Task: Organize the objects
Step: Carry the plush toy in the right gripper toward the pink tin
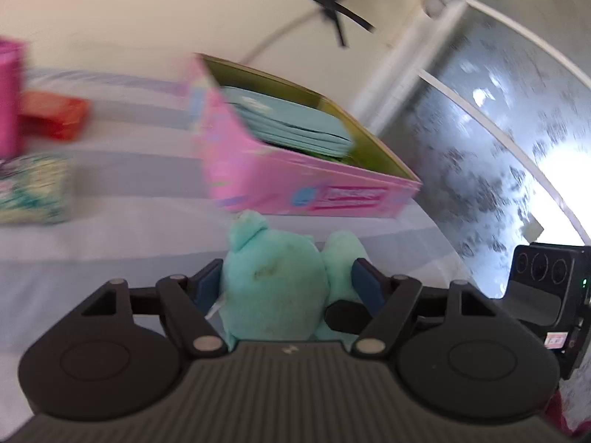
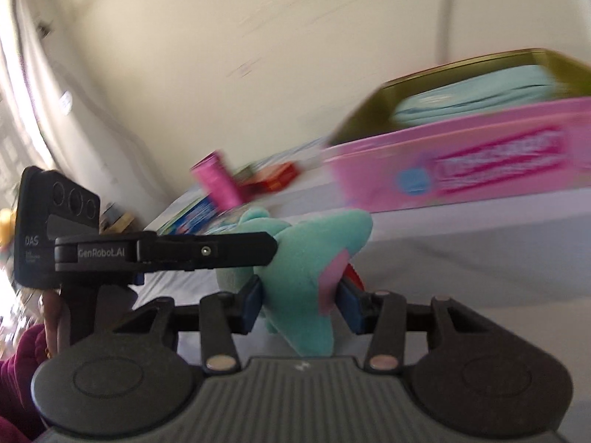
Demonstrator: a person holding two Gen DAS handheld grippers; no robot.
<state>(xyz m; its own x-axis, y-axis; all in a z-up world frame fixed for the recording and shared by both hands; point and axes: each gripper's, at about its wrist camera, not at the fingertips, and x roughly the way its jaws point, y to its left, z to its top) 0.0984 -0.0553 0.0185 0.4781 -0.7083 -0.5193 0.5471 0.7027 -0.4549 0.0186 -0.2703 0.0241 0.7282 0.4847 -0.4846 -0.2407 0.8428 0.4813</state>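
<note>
A teal plush toy (image 1: 275, 258) hangs between both grippers over a pale sheet. My left gripper (image 1: 286, 286) is shut on it, with the blue pads pressed into its sides. In the right wrist view the same plush toy (image 2: 314, 243) shows a pink patch, and my right gripper (image 2: 301, 304) is shut on that end. The left gripper (image 2: 166, 254) reaches in from the left in this view, its finger on the toy. Just behind stands an open pink box (image 1: 295, 188) with folded teal cloth (image 1: 291, 125) inside. The pink box (image 2: 461, 170) shows at the right of the right wrist view.
On the sheet (image 1: 110, 229) to the left lie a red box (image 1: 55, 118), a pink carton (image 1: 9, 99) and a patterned pack (image 1: 33, 188). A frosted window (image 1: 498, 147) fills the right. The right wrist view shows a pink tube (image 2: 218, 181) and a blue booklet (image 2: 192, 217).
</note>
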